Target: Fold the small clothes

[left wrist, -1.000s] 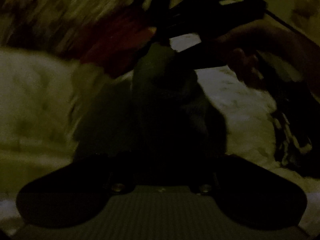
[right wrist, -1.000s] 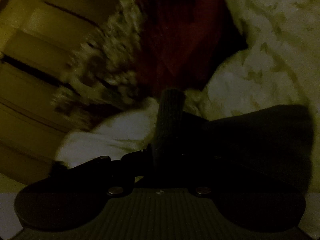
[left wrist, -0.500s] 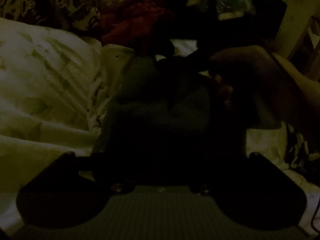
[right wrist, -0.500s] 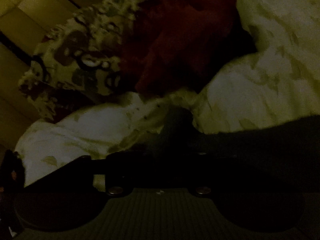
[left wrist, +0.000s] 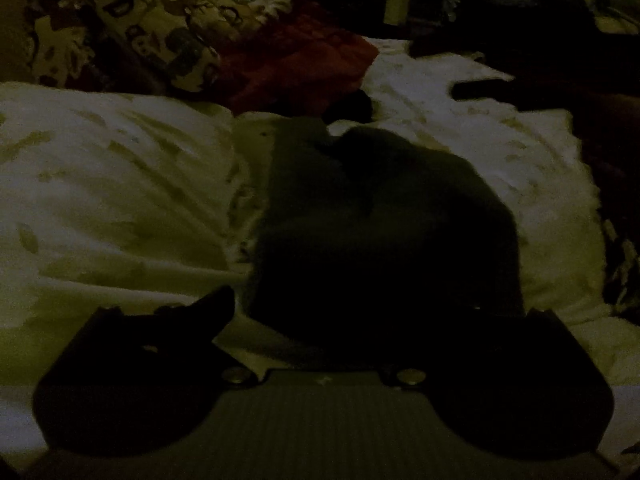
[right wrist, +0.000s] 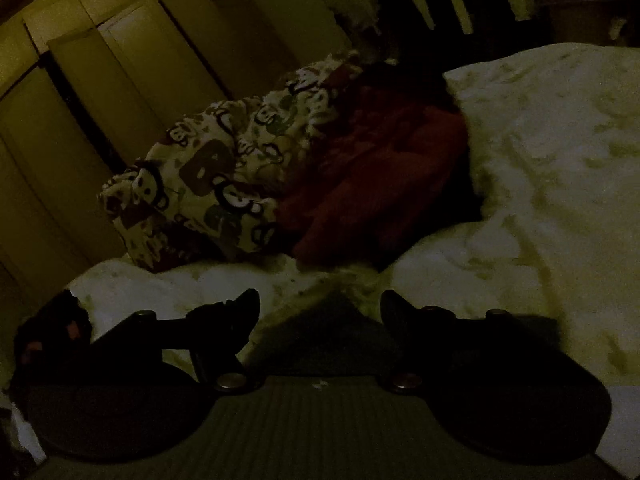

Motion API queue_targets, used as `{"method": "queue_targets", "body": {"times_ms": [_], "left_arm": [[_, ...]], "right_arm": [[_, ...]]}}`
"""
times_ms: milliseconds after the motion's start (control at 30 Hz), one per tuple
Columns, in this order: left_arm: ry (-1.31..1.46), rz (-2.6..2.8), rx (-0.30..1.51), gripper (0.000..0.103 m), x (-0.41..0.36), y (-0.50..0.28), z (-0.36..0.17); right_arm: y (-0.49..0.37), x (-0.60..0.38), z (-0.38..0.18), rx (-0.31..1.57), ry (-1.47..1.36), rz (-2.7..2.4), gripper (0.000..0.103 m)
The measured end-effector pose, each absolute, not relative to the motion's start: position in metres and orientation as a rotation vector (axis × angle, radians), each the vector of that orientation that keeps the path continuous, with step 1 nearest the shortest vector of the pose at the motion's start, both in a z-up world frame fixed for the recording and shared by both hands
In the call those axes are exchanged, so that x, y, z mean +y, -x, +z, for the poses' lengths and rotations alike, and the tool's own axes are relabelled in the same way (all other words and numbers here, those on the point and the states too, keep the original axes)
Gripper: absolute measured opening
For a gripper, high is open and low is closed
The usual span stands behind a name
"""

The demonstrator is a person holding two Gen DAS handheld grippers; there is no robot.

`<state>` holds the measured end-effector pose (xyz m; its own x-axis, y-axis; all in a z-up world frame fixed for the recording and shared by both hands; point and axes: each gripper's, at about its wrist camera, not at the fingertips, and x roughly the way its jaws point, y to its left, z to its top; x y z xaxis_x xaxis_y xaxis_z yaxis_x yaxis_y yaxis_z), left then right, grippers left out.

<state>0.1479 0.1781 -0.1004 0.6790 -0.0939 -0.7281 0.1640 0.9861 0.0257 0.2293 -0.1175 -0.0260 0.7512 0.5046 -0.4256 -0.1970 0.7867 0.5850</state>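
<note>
The room is very dim. A small dark garment (left wrist: 380, 216) lies folded on the pale bed cover (left wrist: 120, 184), straight ahead of my left gripper (left wrist: 360, 308). The left gripper is open: its left finger (left wrist: 216, 304) is clear of the cloth, its right finger is lost against the dark fabric. In the right wrist view a corner of the same dark garment (right wrist: 324, 320) lies between the spread fingers of my open right gripper (right wrist: 320, 304), which holds nothing. The right gripper also shows as a dark shape (left wrist: 500, 88) at the far right of the left wrist view.
A red garment (left wrist: 296, 64) (right wrist: 380, 184) and a cartoon-print cloth (left wrist: 160, 28) (right wrist: 216, 184) lie heaped at the far side of the bed. Pale wardrobe doors (right wrist: 100, 72) stand behind. Another patterned cloth (left wrist: 620, 272) lies at the right edge.
Both grippers held the dark garment up, lowered it onto the bed and opened. The right gripper and hand drew away to the right.
</note>
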Motion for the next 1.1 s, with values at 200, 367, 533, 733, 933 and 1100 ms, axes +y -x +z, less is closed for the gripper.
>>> {"method": "queue_targets", "body": {"times_ms": [200, 367, 533, 733, 933, 1100], "left_arm": [[-0.065, -0.128, 0.71, 0.098, 0.199, -0.124, -0.07], [-0.078, -0.243, 0.707, 0.057, 0.189, -0.121, -0.053], [-0.134, -0.354, 0.738, 0.046, 0.146, -0.142, -0.062], [-0.232, -0.245, 0.786, 0.046, 0.13, -0.174, -0.098], [-0.305, -0.184, 0.809, 0.047, 0.142, -0.172, -0.135], [-0.286, -0.182, 0.839, 0.047, 0.151, -0.177, -0.147]], "right_arm": [[-0.194, -0.138, -0.045, 0.649, -0.563, 0.398, 0.103], [-0.17, -0.147, -0.064, 0.676, -0.5, 0.346, 0.103], [-0.166, -0.145, -0.079, 0.659, -0.485, 0.332, 0.077], [-0.182, -0.12, -0.076, 0.645, -0.386, 0.44, 0.063], [-0.217, -0.085, -0.109, 0.721, -0.377, 0.507, 0.066], [-0.234, -0.057, -0.134, 0.72, -0.297, 0.452, 0.075]]}}
